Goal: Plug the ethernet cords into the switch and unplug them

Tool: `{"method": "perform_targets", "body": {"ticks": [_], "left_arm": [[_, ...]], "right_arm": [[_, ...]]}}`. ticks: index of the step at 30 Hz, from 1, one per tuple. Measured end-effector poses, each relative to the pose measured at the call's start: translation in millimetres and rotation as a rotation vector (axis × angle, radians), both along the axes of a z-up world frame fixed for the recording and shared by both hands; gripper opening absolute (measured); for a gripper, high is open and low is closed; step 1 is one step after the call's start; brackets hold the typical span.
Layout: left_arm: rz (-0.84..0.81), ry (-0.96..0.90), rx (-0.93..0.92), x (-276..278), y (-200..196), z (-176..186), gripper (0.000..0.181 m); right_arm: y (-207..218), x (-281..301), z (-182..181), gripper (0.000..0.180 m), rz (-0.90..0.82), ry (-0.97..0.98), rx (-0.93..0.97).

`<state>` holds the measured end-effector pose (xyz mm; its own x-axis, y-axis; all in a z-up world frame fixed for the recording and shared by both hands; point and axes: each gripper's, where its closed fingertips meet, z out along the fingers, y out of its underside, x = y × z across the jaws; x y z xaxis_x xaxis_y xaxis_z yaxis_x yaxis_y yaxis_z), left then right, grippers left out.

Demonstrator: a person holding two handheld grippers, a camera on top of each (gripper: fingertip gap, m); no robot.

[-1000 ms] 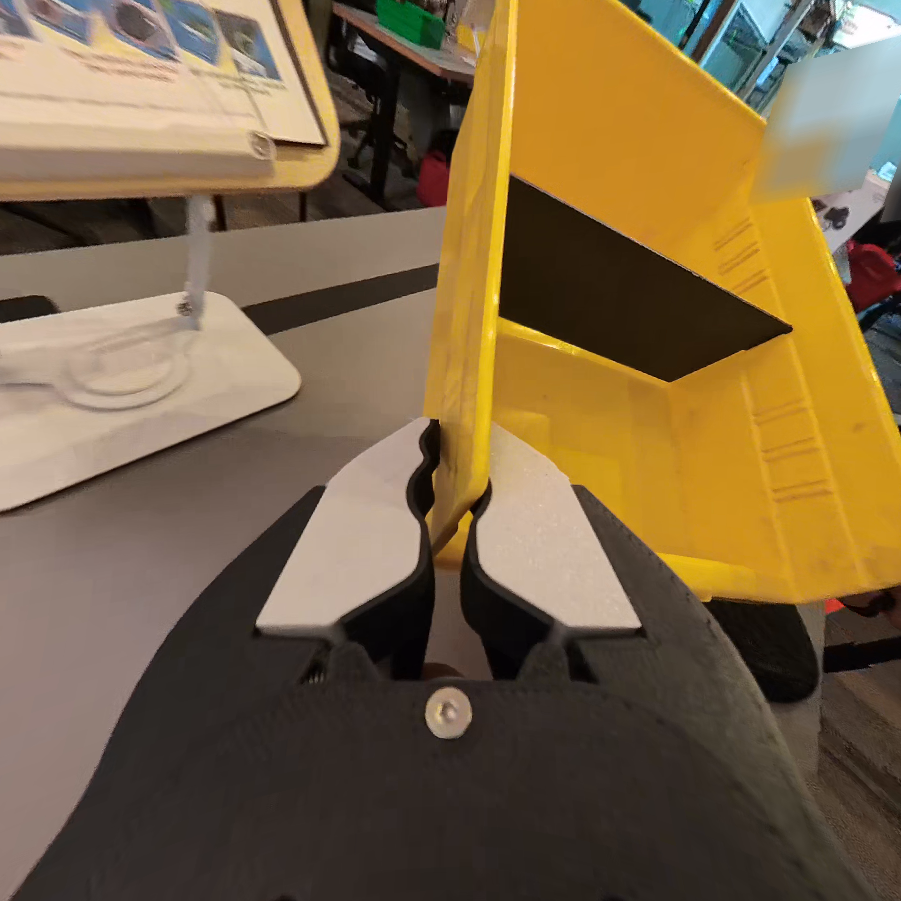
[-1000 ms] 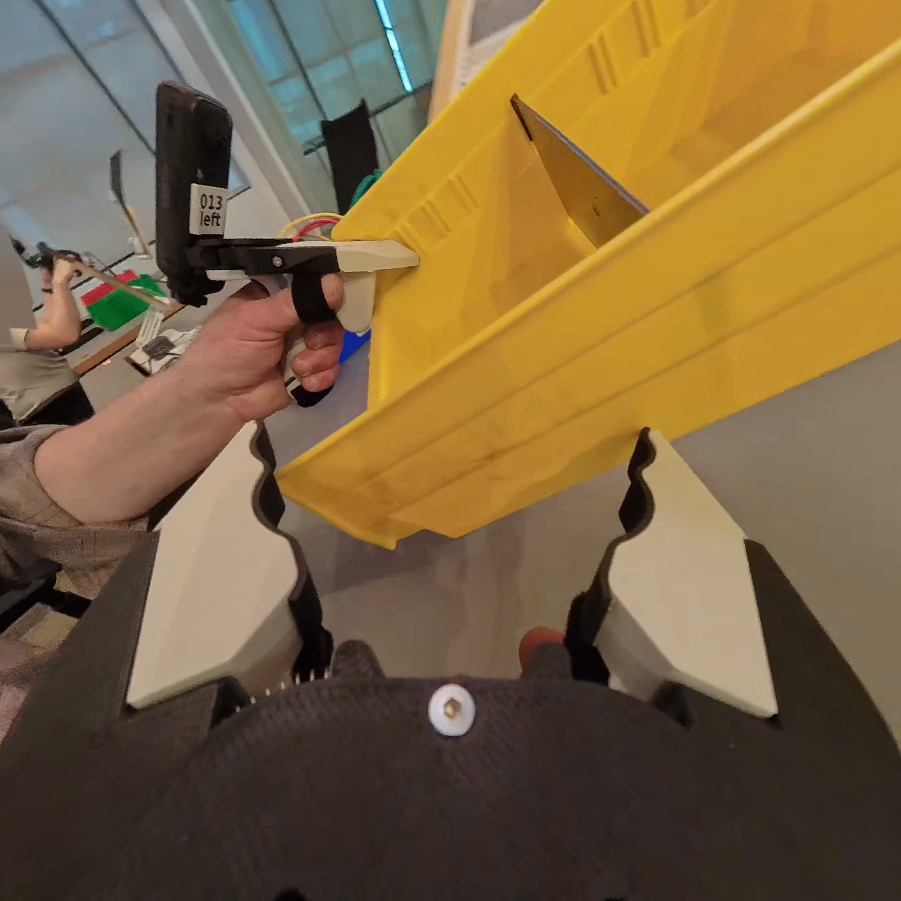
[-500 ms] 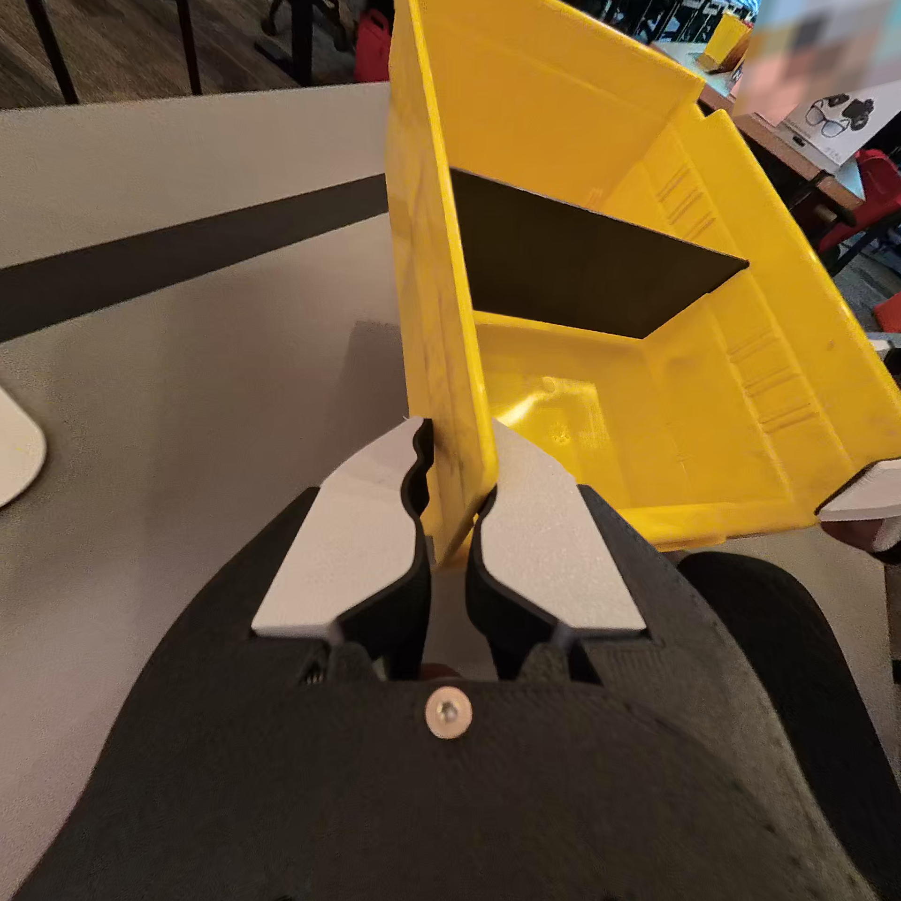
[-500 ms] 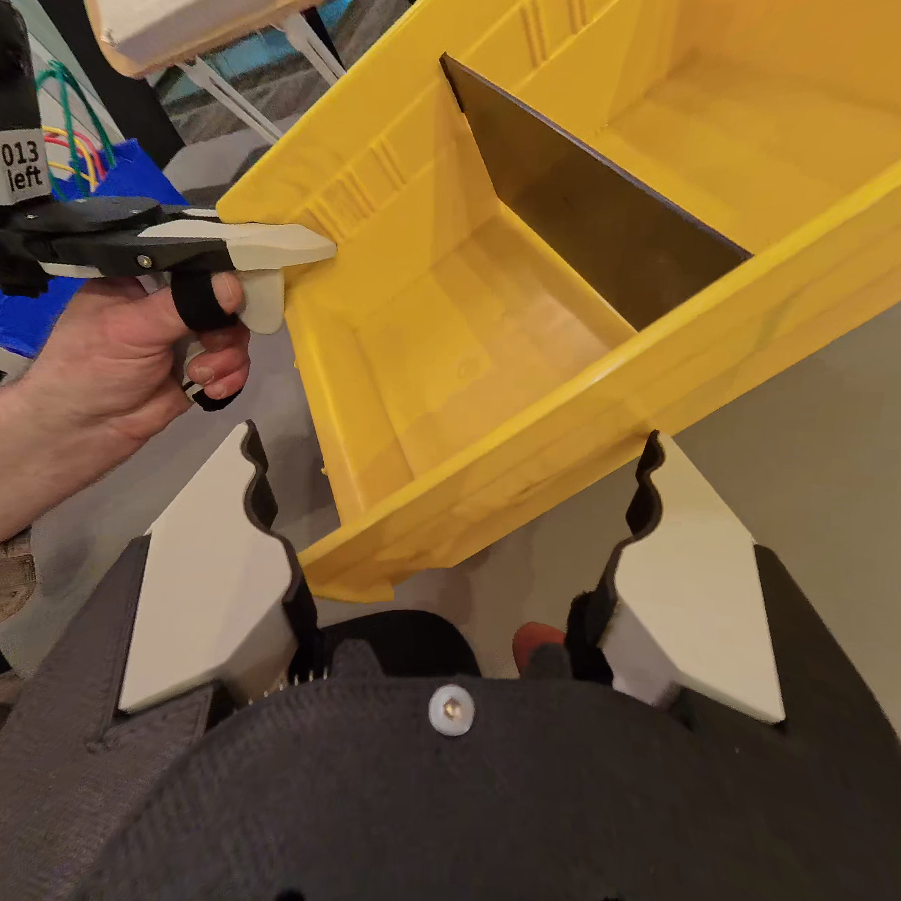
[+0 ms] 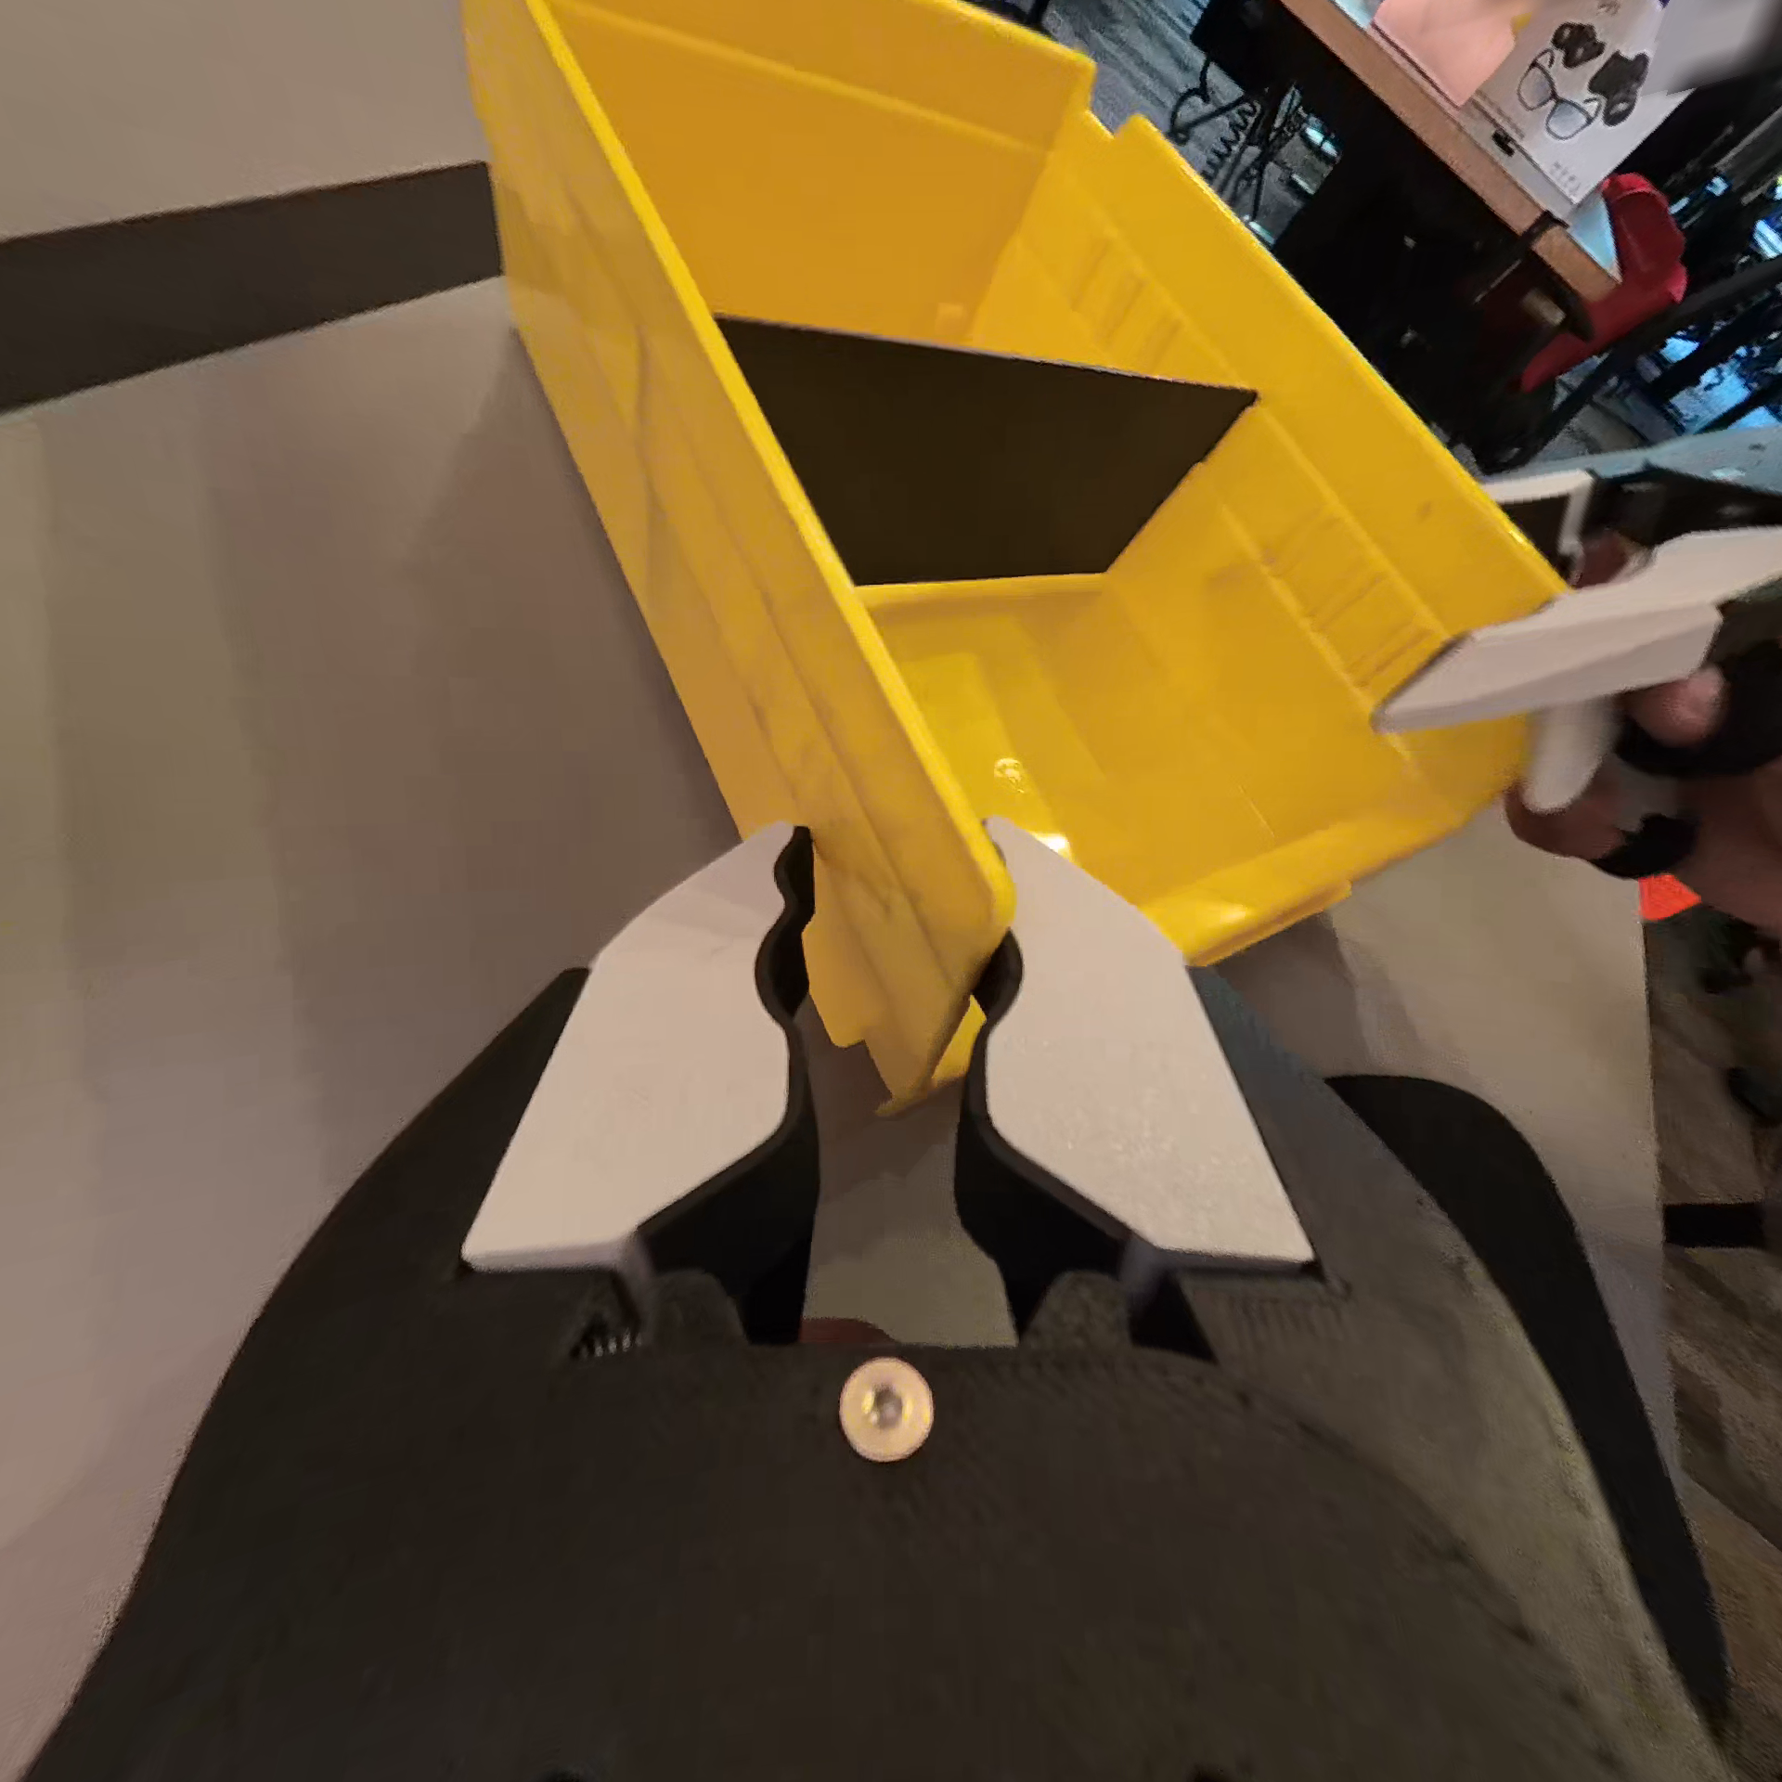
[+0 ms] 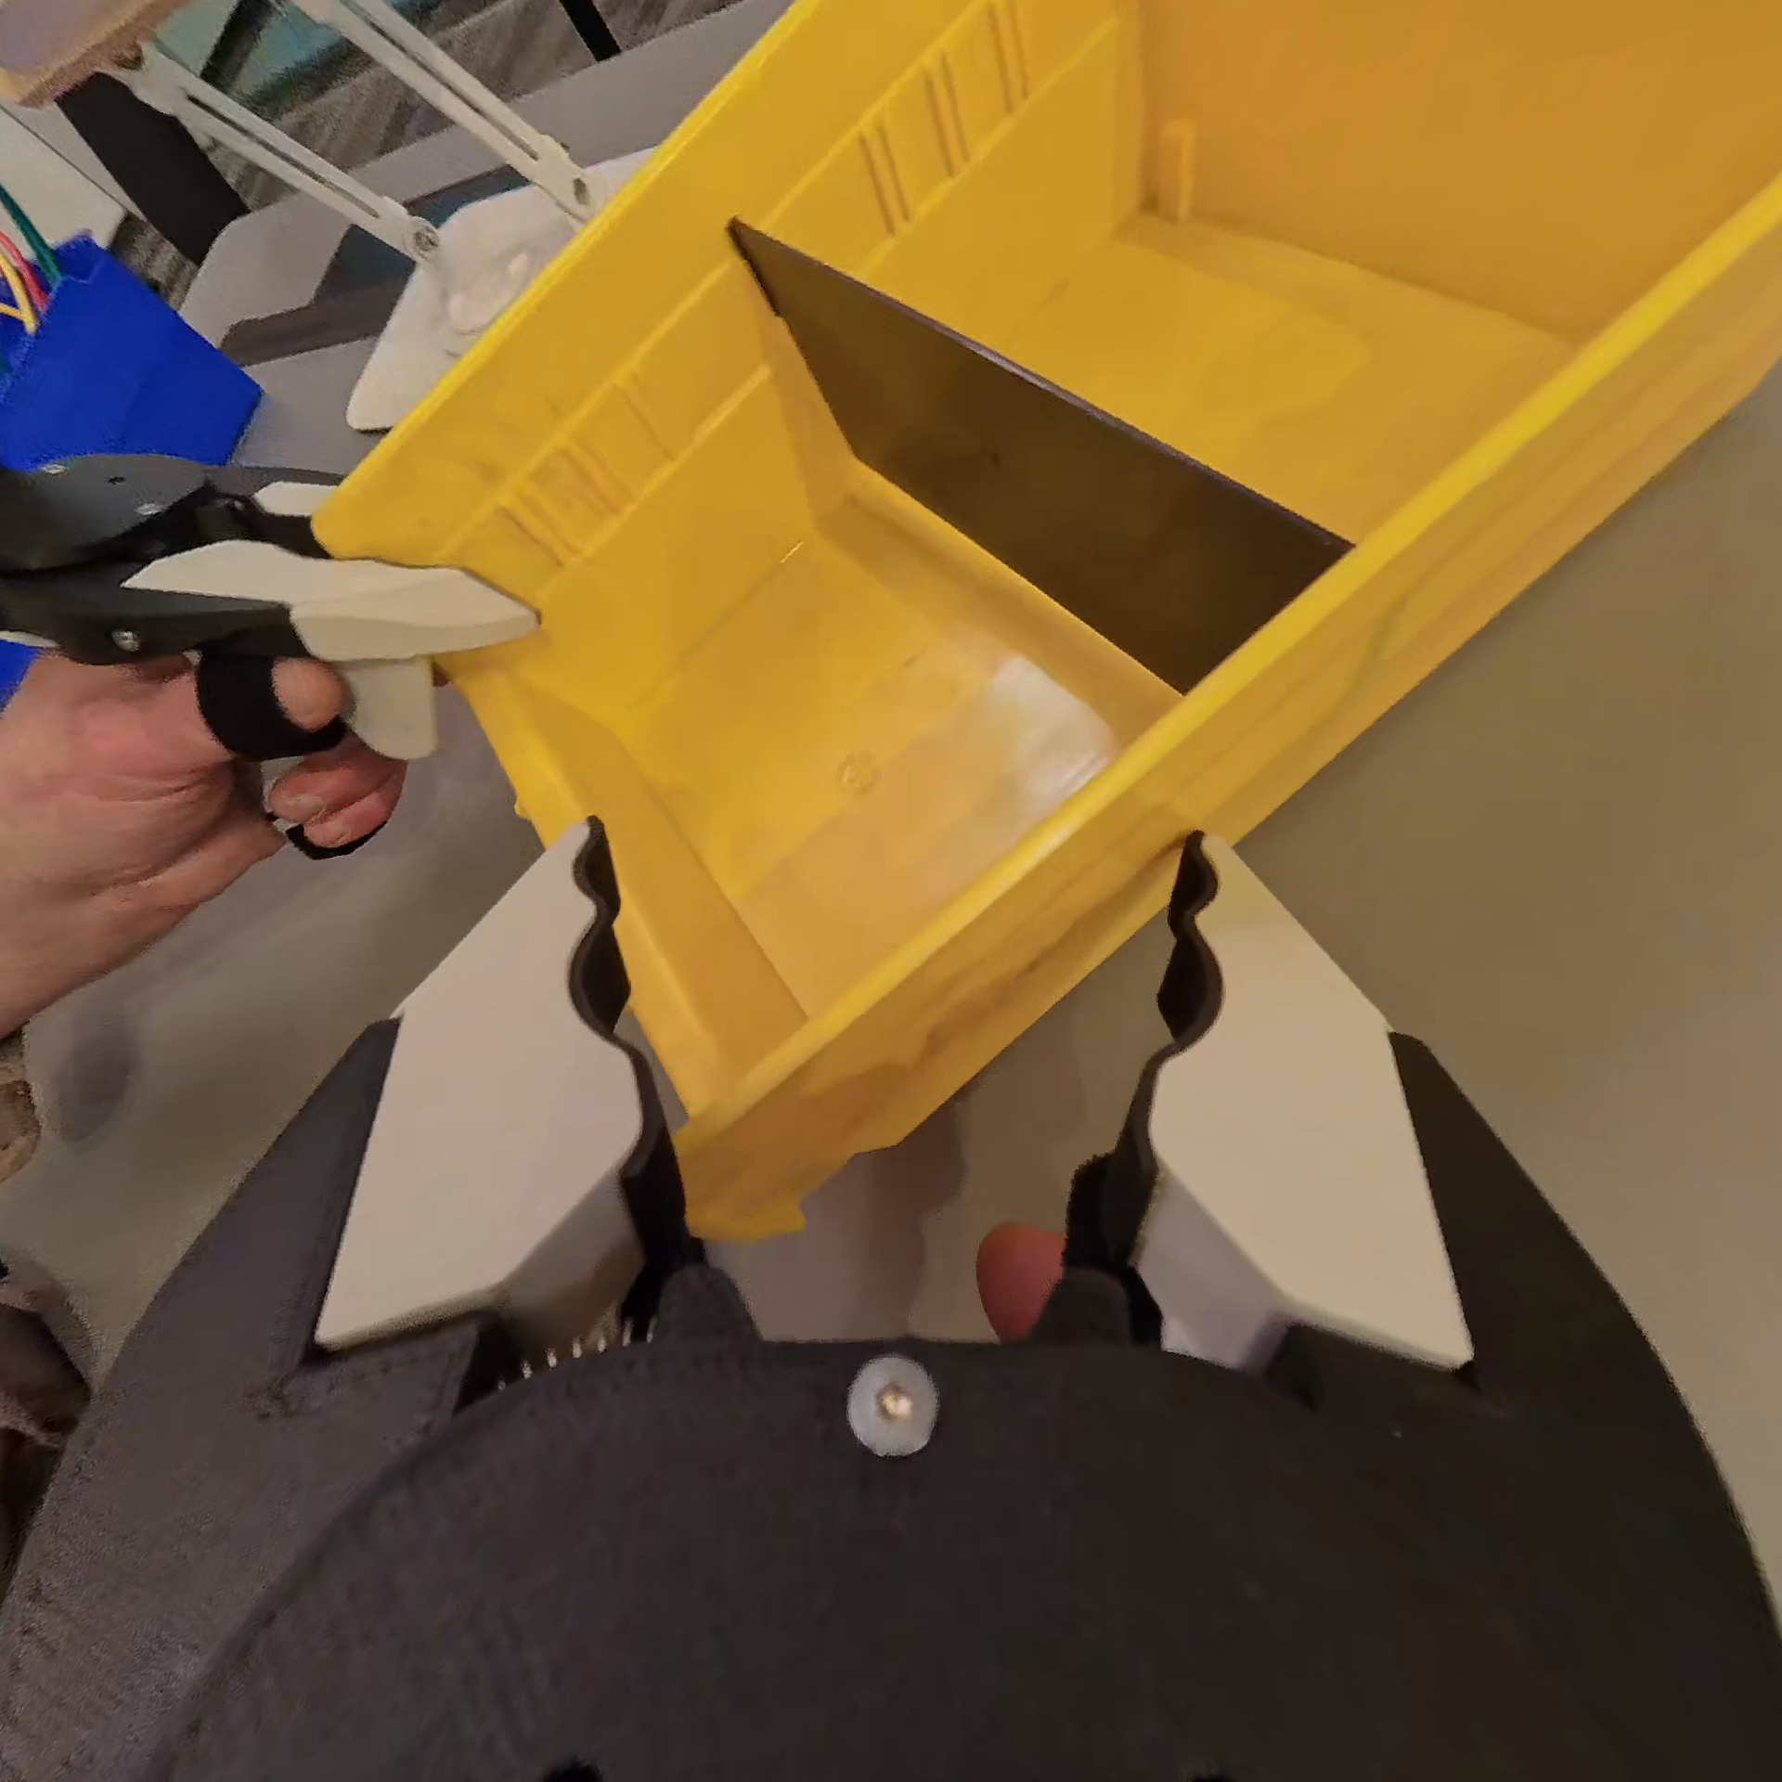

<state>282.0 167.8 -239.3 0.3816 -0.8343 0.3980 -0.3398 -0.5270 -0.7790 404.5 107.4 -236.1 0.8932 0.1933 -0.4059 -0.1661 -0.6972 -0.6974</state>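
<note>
An empty yellow bin point(image 5: 839, 193) with a black divider point(image 5: 964, 463) is held tilted over the grey table. My left gripper point(image 5: 892, 849) is shut on the near corner of the bin's side wall. The right wrist view shows it point(image 6: 434, 598) at the left, clamped on the bin point(image 6: 627, 434). My right gripper point(image 6: 895, 839) is open, its fingers on either side of the bin's other near corner, with the divider point(image 6: 1041, 463) beyond. In the left wrist view it point(image 5: 1543, 656) shows at the right. No switch is in view.
The grey table point(image 5: 289, 675) has a dark strip at the back and an edge at the right. A white stand base point(image 6: 463, 309) and a blue bin point(image 6: 106, 386) with coloured wires sit beyond the left gripper. A hand point(image 6: 116, 800) holds it.
The bin has swung round and tipped so its inside faces up. The right gripper has come closer, and the bin's corner now sits between its open fingers. The left grip is unchanged.
</note>
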Motion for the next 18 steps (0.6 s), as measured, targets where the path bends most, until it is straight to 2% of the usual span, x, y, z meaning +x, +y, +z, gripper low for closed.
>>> {"method": "perform_targets", "body": {"ticks": [5, 7, 10, 12, 18], "left_arm": [[-0.097, -0.014, -0.061, 28, -35, -5, 0.055], [-0.148, -0.037, -0.083, 43, -51, -1, 0.053], [-0.198, -0.018, -0.073, 66, -72, -2, 0.056], [-0.201, -0.016, -0.068, 78, -75, -4, 0.056], [-0.175, -0.061, -0.127, 113, -69, -3, 0.058]], "right_arm": [[3, 44, -6, 0.089, -0.019, -0.031, -0.049], [7, 62, -8, 0.094, -0.050, -0.053, -0.059], [12, 95, -13, 0.078, -0.084, -0.185, -0.098], [16, 114, -14, 0.066, -0.099, -0.237, -0.106], [39, 157, -17, 0.053, -0.129, -0.346, -0.121]]}}
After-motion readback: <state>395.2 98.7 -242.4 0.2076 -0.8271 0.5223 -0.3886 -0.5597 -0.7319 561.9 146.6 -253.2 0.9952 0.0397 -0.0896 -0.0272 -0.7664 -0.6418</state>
